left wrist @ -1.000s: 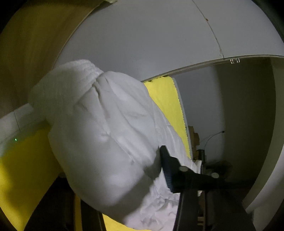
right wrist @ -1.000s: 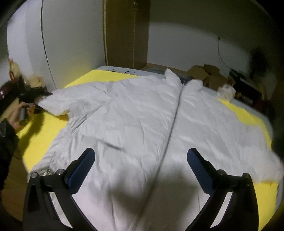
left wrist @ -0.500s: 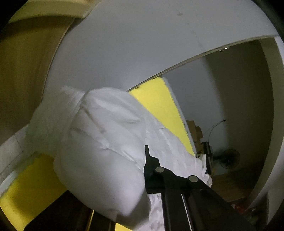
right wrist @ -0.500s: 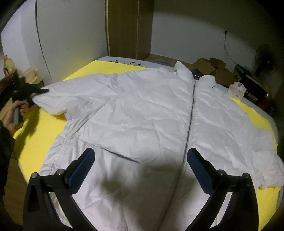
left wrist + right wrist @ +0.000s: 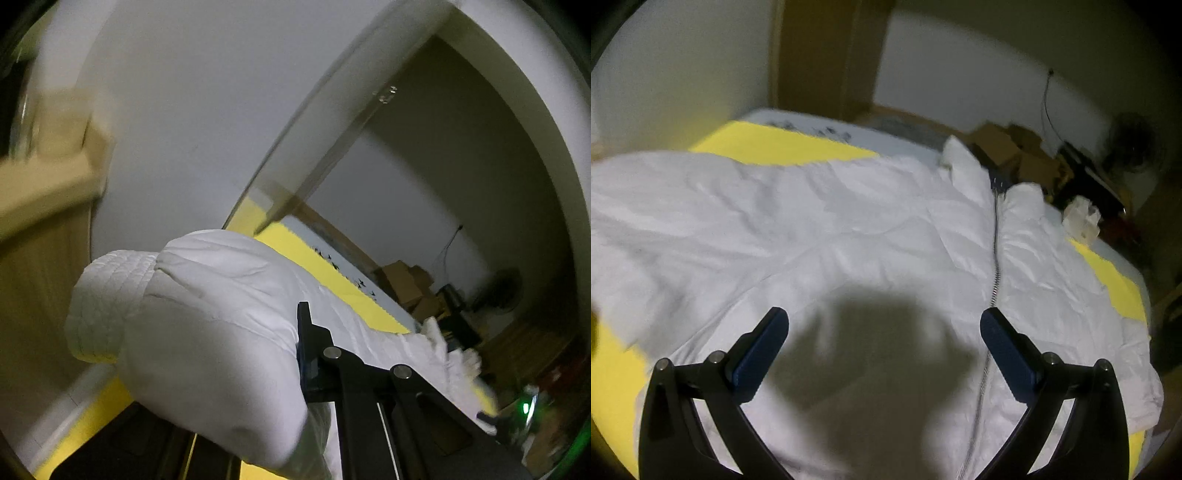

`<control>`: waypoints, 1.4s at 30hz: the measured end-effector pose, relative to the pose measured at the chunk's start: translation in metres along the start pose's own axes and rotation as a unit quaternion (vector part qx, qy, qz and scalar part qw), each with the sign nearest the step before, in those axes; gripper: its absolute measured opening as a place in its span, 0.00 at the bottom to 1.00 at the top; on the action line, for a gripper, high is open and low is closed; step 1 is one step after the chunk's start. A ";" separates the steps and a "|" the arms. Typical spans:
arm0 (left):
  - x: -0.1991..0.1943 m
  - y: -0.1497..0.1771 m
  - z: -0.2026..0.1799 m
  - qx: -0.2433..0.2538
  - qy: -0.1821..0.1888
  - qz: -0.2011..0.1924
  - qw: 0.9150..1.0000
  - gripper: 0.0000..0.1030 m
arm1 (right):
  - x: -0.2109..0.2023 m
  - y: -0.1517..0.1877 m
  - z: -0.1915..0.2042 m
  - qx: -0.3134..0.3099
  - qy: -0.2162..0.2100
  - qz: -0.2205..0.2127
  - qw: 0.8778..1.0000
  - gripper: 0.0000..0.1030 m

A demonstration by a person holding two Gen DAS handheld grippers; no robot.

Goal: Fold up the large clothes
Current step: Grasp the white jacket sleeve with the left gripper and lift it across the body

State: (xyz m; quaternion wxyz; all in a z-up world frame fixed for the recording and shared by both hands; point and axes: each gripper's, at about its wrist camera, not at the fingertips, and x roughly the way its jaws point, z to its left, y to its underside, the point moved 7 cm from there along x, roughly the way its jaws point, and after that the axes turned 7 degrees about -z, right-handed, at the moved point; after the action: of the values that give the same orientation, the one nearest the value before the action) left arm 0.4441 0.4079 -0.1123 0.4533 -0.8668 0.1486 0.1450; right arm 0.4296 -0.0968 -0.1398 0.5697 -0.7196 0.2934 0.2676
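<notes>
The left gripper (image 5: 301, 354) is clamped tight on the sleeve (image 5: 207, 332) of the white jacket (image 5: 849, 240), lifting the cuff clear, probably to fold it inward. The right gripper (image 5: 884, 332) hangs wide open and empty over the jacket's front, which is spread zipper-up on the yellow bed cover (image 5: 775, 142).

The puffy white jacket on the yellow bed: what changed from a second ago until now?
The left hand-held gripper closed on the cuffed sleeve of the puffy white zip-up jacket and lifted it. The right hand-held gripper swept left across the jacket, jaws open. The jacket body stays spread flat on the yellow bed cover.
</notes>
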 end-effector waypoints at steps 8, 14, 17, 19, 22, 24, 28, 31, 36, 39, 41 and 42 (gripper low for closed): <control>0.008 0.003 -0.031 0.050 -0.027 -0.003 0.998 0.04 | 0.060 -0.007 0.059 -0.068 0.002 0.029 0.997 1.00; -0.011 0.001 -0.057 0.076 -0.039 -0.013 0.996 0.04 | 0.072 -0.003 0.073 -0.080 0.025 0.035 0.996 1.00; -0.013 -0.003 -0.072 0.092 -0.042 -0.026 0.995 0.04 | 0.066 -0.013 0.082 -0.084 0.024 0.003 0.996 1.00; -0.012 -0.003 -0.085 0.100 -0.038 -0.028 0.994 0.04 | 0.079 -0.004 0.099 -0.115 0.017 0.030 0.993 1.00; -0.015 -0.004 -0.113 0.130 -0.042 -0.039 0.990 0.04 | 0.082 -0.008 0.106 -0.133 0.031 0.017 0.990 1.00; -0.018 -0.004 -0.137 0.152 -0.045 -0.049 0.986 0.04 | 0.078 -0.008 0.105 -0.140 0.016 0.025 0.990 1.00; -0.024 0.005 -0.201 0.206 -0.029 -0.064 0.976 0.04 | 0.044 0.001 0.048 -0.033 -0.038 0.021 0.999 1.00; -0.014 0.029 -0.252 0.239 -0.010 -0.047 0.970 0.04 | 0.020 0.017 -0.015 0.035 -0.039 0.019 0.998 1.00; 0.036 0.121 -0.339 0.259 0.057 0.061 0.962 0.04 | -0.036 0.056 -0.135 0.119 -0.004 -0.013 0.993 1.00; 0.070 0.200 -0.383 0.286 0.081 0.134 0.946 0.04 | -0.073 0.082 -0.200 0.166 0.026 -0.034 0.985 1.00; 0.093 0.262 -0.400 0.287 0.093 0.200 0.932 0.04 | -0.097 0.103 -0.236 0.191 0.044 -0.041 0.980 1.00; 0.100 0.287 -0.406 0.291 0.095 0.226 0.925 0.04 | -0.107 0.111 -0.250 0.198 0.051 -0.045 0.978 1.00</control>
State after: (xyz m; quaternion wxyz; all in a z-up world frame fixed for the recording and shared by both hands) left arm 0.4717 -0.0975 -0.1420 0.6244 -0.6500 0.4186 0.1115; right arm 0.2885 -0.3481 -0.0850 0.6967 -0.6173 0.3368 0.1418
